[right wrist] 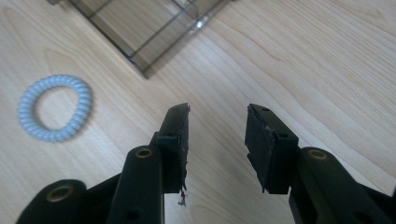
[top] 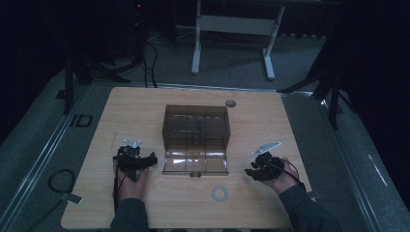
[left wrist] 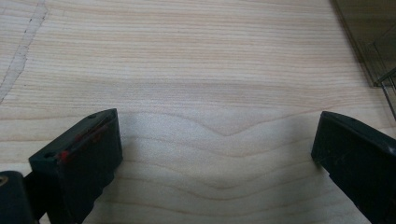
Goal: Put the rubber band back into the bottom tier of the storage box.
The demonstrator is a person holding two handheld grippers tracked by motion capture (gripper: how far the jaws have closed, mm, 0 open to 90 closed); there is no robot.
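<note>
A light wooden table (top: 145, 111) is seen across the middle of the high view. A smoked transparent box (top: 196, 133) with inner dividers stands at the centre of the frame, its lid (top: 195, 162) folded down flat toward the lower edge.

The left gripper (top: 145, 161) is held at lower left of the high view, just left of the lid. In the left gripper view its jaws are spread wide over bare wood, nothing between them; a corner of the box (left wrist: 373, 42) is seen at upper right.

The right gripper (top: 254, 171) is held at lower right, apart from the lid. In the right gripper view its jaws stand partly apart and empty.

A pale spiral hair tie (top: 220, 193) lies on the table at lower centre, below the lid, between the two hands; in the right gripper view the hair tie (right wrist: 55, 108) is at middle left, untouched.
</note>
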